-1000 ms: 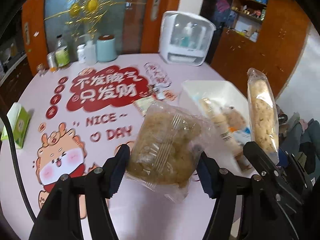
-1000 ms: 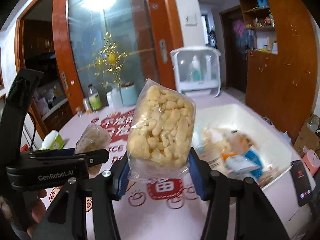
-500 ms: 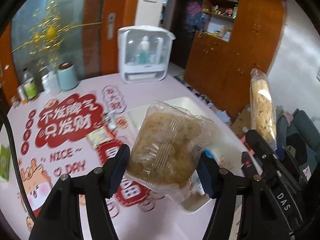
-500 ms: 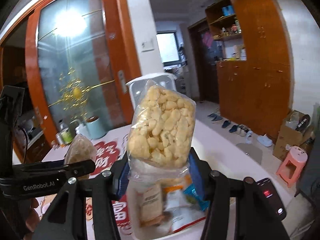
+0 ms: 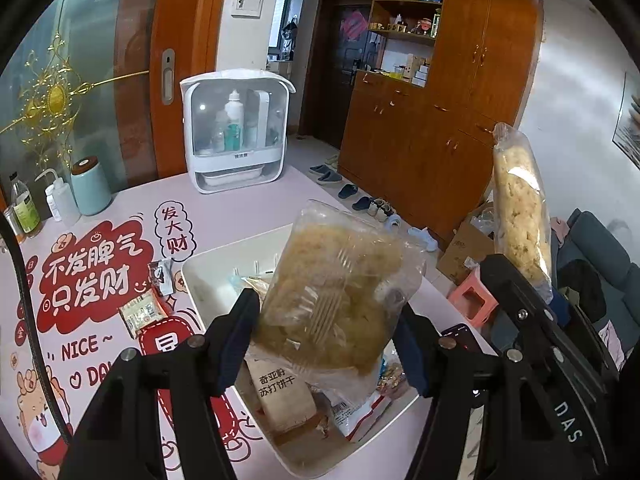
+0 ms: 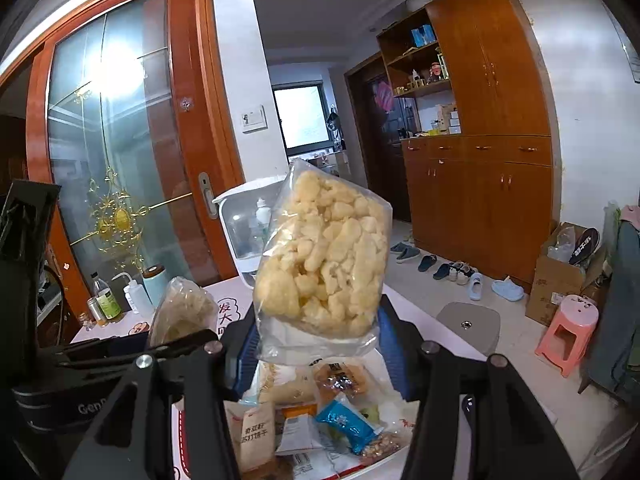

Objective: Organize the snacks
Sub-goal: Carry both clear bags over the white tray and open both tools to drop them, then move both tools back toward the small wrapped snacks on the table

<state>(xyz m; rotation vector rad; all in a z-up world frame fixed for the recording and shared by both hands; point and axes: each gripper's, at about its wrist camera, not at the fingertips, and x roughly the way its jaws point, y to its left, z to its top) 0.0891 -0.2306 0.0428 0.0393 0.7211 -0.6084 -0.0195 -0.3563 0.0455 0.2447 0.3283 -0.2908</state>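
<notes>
Above the white bin (image 5: 208, 276) at 6 o'clock, left gripper (image 5: 328, 344) pinches a brown puffed-snack bag (image 5: 340, 300), right gripper (image 6: 316, 344) a yellow one (image 6: 324, 256); both look light, crushable, best held at the lower edges.

Right gripper (image 6: 320, 344) clamps puffed-snack bag (image 6: 324, 256) above snack bin (image 6: 394, 396)

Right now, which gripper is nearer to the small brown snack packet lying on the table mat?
Left. The left gripper is beside the small brown packet; the right gripper is farther, beyond the white bin.
</notes>
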